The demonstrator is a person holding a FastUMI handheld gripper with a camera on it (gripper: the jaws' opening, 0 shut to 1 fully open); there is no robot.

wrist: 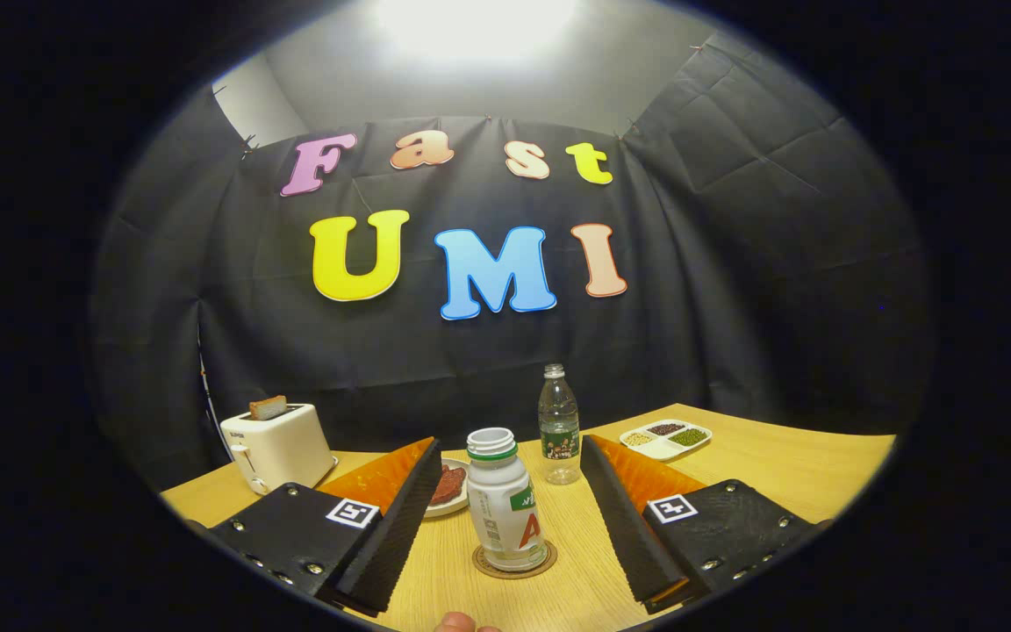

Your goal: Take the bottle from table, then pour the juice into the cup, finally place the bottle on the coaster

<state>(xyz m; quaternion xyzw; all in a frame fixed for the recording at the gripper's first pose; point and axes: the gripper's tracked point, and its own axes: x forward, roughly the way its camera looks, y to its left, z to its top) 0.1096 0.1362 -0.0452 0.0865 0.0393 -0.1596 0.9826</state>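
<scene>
Between the spread fingers of the gripper (505, 527), touching neither, a white bottle (503, 500) stands upright and uncapped on a round coaster (514, 562). At one o'clock beyond it stands a clear water bottle (559, 426), at two o'clock a divided dish (665, 436), at ten o'clock a toaster (277, 448) on the wooden table (777, 465).

The left finger (400, 518) covers the near side of a plate (457, 500) of dark food. The white bottle (505, 509) hides most of the coaster (514, 569). A fingertip (457, 623) is cut off below. The contents of the divided dish (665, 436) are too small to identify.
</scene>
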